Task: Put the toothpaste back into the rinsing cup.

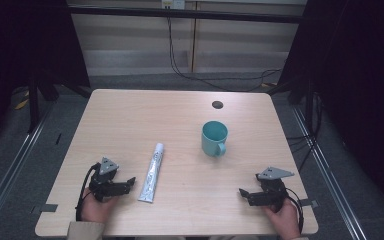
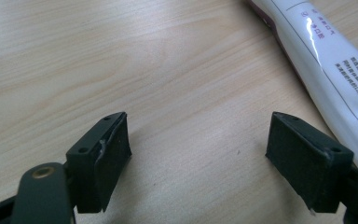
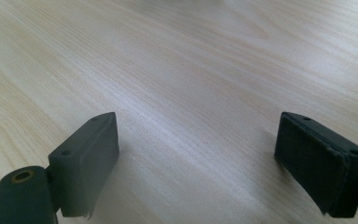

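While both claws rest released on the tabletop [image 1: 130, 115], left claw [image 1: 125, 184] just beside the white tube [image 1: 151, 172] at its 3 o'clock, right claw [image 1: 244, 194] well apart at 5 o'clock of the teal mug [image 1: 214, 138], a careless sideways sweep could likely roll the tube away.

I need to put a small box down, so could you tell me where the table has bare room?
The table is mostly bare: the whole far-left area beyond the tube, and the near middle between the tube and the right gripper. Tightest is the strip between the left gripper and the tube; the mug takes centre-right.
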Action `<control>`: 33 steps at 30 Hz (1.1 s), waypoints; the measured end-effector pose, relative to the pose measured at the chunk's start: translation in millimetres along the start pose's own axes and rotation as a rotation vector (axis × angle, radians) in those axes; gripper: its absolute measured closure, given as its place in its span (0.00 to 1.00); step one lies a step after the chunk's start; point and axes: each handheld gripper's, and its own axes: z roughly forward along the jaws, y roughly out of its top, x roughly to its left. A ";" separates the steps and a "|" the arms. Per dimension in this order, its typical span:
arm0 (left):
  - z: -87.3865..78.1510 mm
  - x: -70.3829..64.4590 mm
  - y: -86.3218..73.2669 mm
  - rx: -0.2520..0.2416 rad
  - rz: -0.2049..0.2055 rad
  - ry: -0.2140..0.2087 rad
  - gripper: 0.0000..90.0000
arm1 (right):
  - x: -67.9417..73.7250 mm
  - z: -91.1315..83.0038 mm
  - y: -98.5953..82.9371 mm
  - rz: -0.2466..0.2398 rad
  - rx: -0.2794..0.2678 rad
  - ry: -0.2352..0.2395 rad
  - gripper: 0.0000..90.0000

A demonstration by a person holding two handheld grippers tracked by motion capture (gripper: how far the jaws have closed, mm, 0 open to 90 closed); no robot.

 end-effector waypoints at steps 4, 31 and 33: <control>0.8 0.0 0.6 0.010 0.008 -0.005 0.19 | 0.0 0.0 0.0 0.000 0.000 0.000 0.14; -0.4 -2.5 56.9 0.320 -0.001 -0.075 0.34 | -0.1 0.0 0.0 0.001 0.000 0.000 0.14; 0.7 -2.5 64.1 0.335 -0.011 -0.077 0.34 | -0.1 0.0 0.0 0.000 0.000 0.000 0.14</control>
